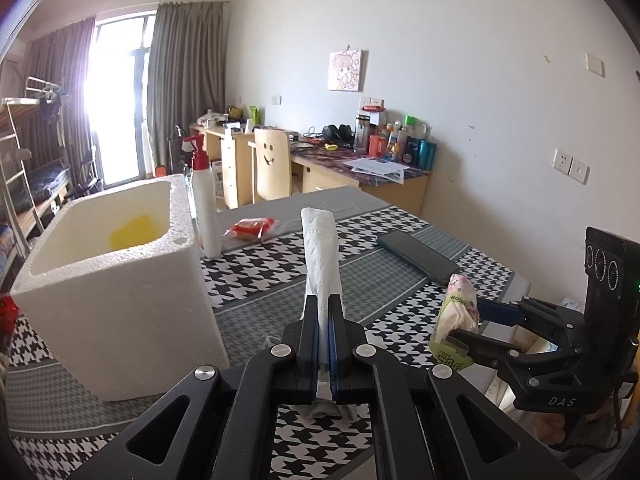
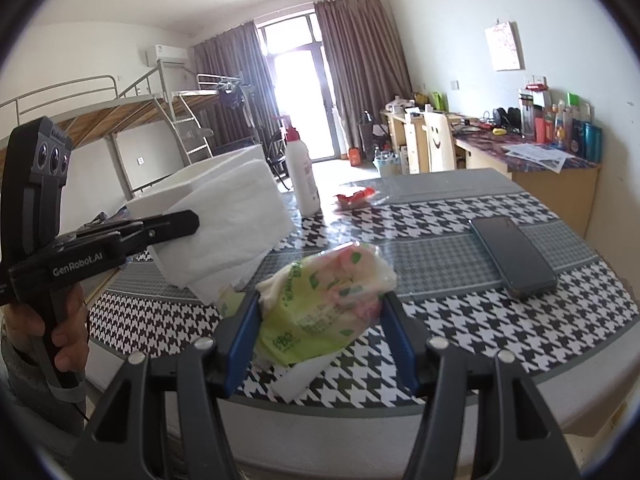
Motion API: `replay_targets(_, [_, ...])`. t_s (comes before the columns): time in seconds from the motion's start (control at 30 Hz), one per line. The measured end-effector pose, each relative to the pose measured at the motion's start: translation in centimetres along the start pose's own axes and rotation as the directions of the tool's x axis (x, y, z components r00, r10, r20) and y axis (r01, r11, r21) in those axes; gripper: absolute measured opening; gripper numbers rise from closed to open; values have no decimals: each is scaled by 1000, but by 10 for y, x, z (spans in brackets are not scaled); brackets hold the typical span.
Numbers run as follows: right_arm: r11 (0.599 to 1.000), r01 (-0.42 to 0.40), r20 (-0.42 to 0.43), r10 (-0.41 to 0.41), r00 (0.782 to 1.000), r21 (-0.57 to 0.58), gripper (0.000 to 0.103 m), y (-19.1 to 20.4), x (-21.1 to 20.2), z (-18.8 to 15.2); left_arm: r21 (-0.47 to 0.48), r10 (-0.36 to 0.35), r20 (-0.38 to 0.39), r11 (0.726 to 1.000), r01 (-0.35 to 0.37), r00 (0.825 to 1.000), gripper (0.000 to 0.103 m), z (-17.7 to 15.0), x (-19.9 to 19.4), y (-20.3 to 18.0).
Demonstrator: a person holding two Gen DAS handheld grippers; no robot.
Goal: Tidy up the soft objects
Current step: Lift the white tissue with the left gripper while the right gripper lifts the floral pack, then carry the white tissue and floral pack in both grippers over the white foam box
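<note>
My left gripper (image 1: 323, 304) is shut on a white folded tissue (image 1: 320, 252), held above the checkered table; in the right wrist view the tissue (image 2: 228, 232) hangs from that gripper (image 2: 192, 218) as a broad sheet. My right gripper (image 2: 320, 300) is shut on a green and pink tissue pack (image 2: 324, 300), lifted over the table's near edge; the pack (image 1: 456, 312) and that gripper (image 1: 468, 326) show at the right of the left wrist view. A white foam box (image 1: 120, 280) stands left of the tissue, with something yellow inside.
A white pump bottle (image 1: 204, 204) stands behind the foam box. A red wrapped snack (image 1: 252, 228) lies past it. A dark phone (image 1: 418, 256) lies on the table (image 1: 380, 280) at the right. Desks, a chair and bunk beds stand beyond.
</note>
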State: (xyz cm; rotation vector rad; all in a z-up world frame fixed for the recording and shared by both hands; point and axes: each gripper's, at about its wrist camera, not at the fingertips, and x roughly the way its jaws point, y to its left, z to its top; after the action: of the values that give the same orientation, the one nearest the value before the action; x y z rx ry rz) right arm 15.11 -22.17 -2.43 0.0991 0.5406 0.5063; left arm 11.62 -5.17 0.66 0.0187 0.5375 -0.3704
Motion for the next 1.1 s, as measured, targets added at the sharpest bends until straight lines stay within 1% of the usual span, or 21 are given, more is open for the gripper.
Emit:
replay_targets(0.4, [1000,0,23,1,1000,-28,64,7,1,14,-11,14,23,1000,-13,1000,4,1,-10,9])
replay_targets(0.53, [999,-14,22,15,1000,-33,64,11,5,19,-3,19,25,1000,-19,1000,4,6,-12,11])
replay_targets(0.73, [999,-21,33,23,999,-41,64,15,9,28,-5,37,47,999,-36,998,4,15,-14,16])
replay_targets(0.83, [998,-21,44,23,999,-52,64,17,8,33,7,54,60,998,-55,997,4,19,-13,17])
replay_targets(1.1, [999,-12,64,15,998,-42,64,16,9,44,15,61,77,998,-62,995,4,34,-11,20])
